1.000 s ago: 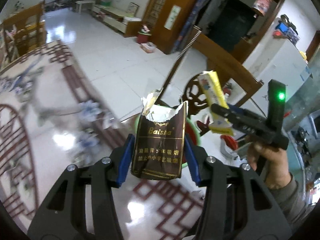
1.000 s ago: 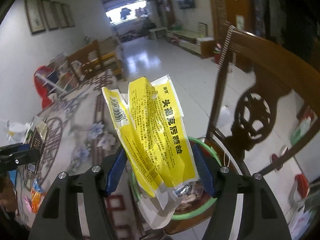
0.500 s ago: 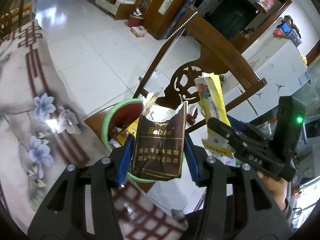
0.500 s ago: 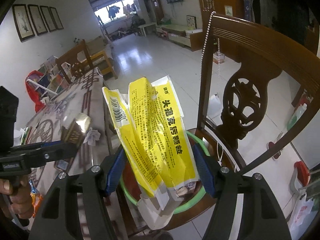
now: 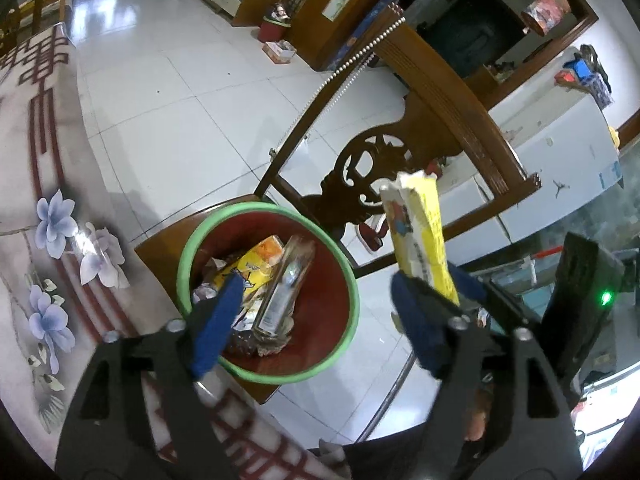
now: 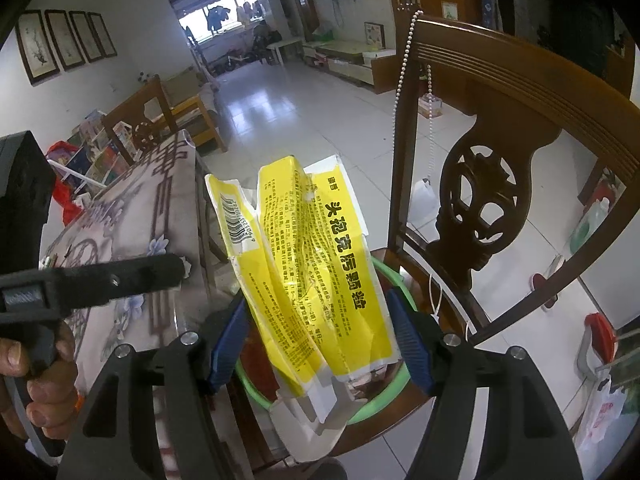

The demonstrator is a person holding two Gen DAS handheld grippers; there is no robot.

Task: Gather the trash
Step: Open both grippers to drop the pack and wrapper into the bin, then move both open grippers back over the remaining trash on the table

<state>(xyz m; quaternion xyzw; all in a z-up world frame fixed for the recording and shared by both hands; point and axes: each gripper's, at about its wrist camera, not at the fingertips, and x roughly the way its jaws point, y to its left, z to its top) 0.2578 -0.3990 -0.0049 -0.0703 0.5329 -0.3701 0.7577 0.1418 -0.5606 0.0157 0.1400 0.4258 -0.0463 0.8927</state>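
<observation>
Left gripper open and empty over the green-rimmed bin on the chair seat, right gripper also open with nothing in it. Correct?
Not quite. The right gripper is not empty: the right wrist view shows it shut on the yellow packet. The rest holds: in the left wrist view the left gripper is open and empty over the green-rimmed bin on the chair seat.

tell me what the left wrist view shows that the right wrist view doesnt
Only the left wrist view shows inside the green-rimmed bin: a clear bottle and a yellow carton among other scraps, with the left gripper open above it. Only the right wrist view shows the printed face and barcode of the yellow box, the right gripper shut on it, and four framed pictures on the wall. Both show the bin, the yellow box, the carved wooden chair and the patterned table.
</observation>
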